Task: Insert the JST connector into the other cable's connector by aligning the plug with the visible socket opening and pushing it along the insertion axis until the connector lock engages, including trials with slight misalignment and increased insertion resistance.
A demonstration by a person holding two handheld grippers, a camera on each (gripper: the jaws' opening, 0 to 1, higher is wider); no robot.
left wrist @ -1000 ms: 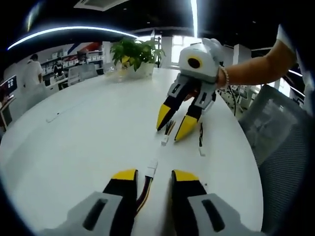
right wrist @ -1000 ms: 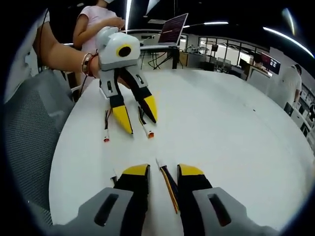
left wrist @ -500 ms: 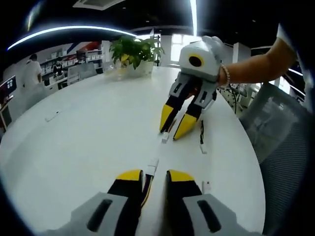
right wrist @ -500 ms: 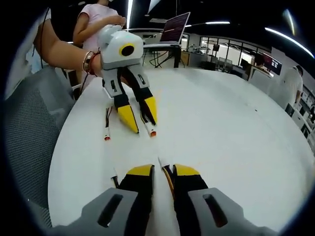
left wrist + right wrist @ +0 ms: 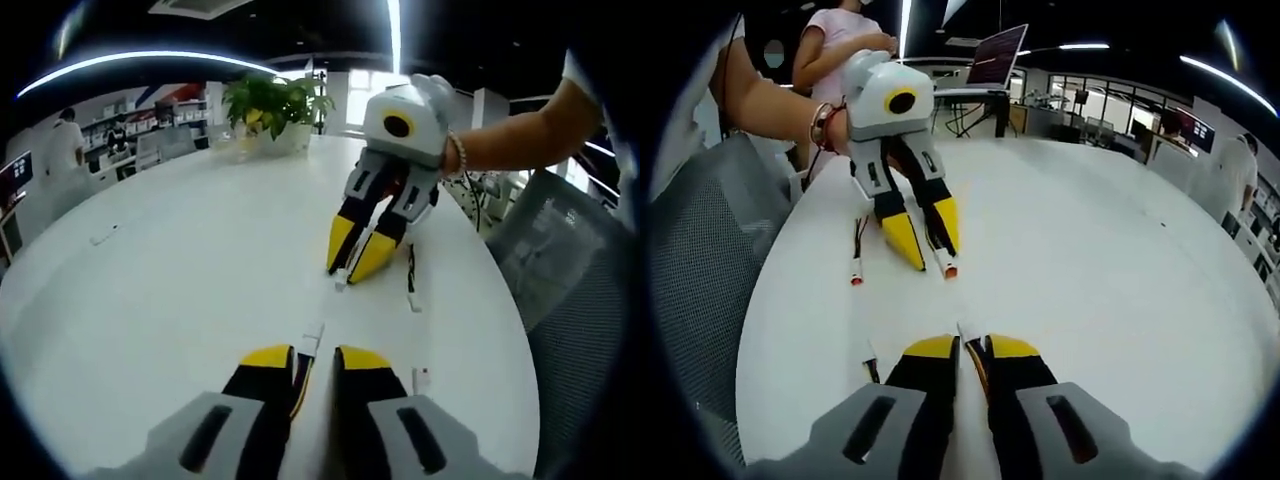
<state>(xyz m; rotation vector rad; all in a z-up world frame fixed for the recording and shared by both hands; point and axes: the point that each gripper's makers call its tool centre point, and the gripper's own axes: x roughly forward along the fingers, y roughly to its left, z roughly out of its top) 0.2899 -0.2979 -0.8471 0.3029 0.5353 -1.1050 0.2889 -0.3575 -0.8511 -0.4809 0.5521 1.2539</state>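
Observation:
In the left gripper view my left gripper (image 5: pixel 315 358) is shut on a wire cable whose white JST connector (image 5: pixel 312 338) sticks out past the yellow fingertips onto the white table (image 5: pixel 180 260). Farther along the table, my right gripper (image 5: pixel 352 262) is closed over a second cable, its white connector (image 5: pixel 341 280) pointing back toward mine. In the right gripper view my right gripper (image 5: pixel 971 348) is shut on that cable, with its white plug (image 5: pixel 963 330) just ahead of the tips. The left gripper (image 5: pixel 928 240) faces it, and an orange-tipped connector (image 5: pixel 948 268) shows below its fingers.
A spare cable (image 5: pixel 410 285) lies beside the right gripper; in the right gripper view this spare cable (image 5: pixel 856 262) has a red tip. A small loose connector (image 5: pixel 420 378) lies near the table edge. A potted plant (image 5: pixel 270 105) stands at the far end, a mesh chair (image 5: pixel 570 280) alongside.
Both grippers' jaws have closed from wide apart onto their cables. The two grippers have drawn slightly nearer each other.

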